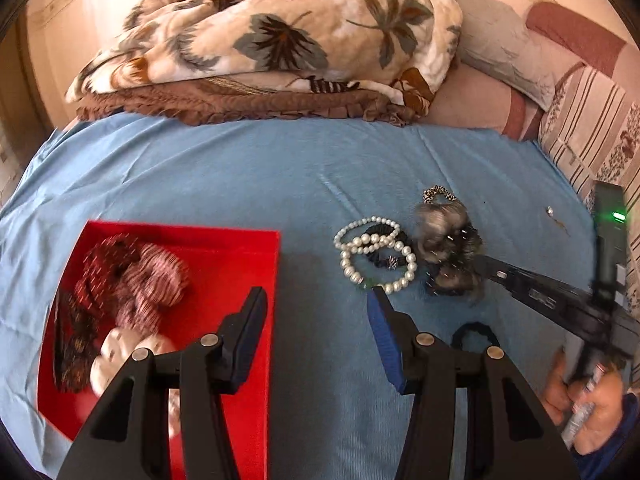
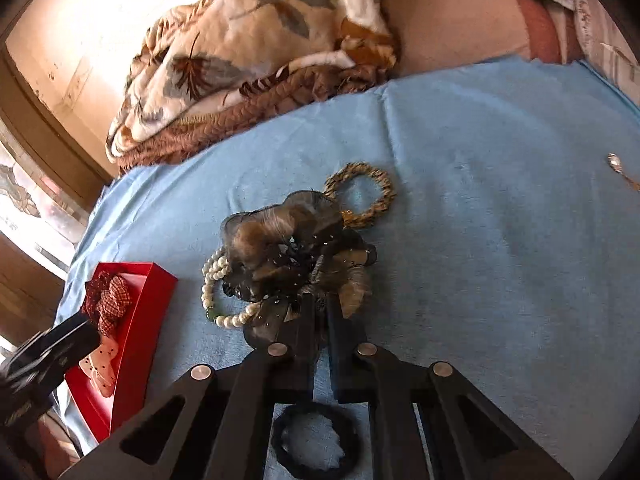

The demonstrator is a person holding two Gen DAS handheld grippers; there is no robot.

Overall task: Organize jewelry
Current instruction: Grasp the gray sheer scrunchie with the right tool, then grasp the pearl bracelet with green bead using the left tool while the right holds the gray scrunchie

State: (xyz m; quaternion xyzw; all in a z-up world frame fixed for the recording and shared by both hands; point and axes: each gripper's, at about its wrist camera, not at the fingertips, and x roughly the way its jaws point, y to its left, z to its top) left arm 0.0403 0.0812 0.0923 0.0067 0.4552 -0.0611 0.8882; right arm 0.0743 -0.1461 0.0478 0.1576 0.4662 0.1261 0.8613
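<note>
A red box (image 1: 224, 264) on the blue sheet holds red-striped scrunchies (image 1: 136, 276) and a white bow (image 1: 116, 356); it also shows in the right wrist view (image 2: 136, 340). My left gripper (image 1: 316, 300) is open and empty, hovering between the box and pearl bracelets (image 1: 374, 254). My right gripper (image 2: 320, 304) is shut on a grey-brown sheer flower hair accessory (image 2: 288, 248), which shows in the left wrist view (image 1: 448, 244) with the right gripper (image 1: 480, 264) on it. The pearl bracelets (image 2: 218, 288) lie just left of it.
A leopard-print hair tie (image 2: 360, 194) lies behind the flower. A black hair tie (image 2: 316, 440) lies under my right gripper. A small silver piece (image 2: 614, 160) lies at the right. A folded floral blanket (image 1: 280, 40) and pillows (image 1: 520, 52) sit at the back.
</note>
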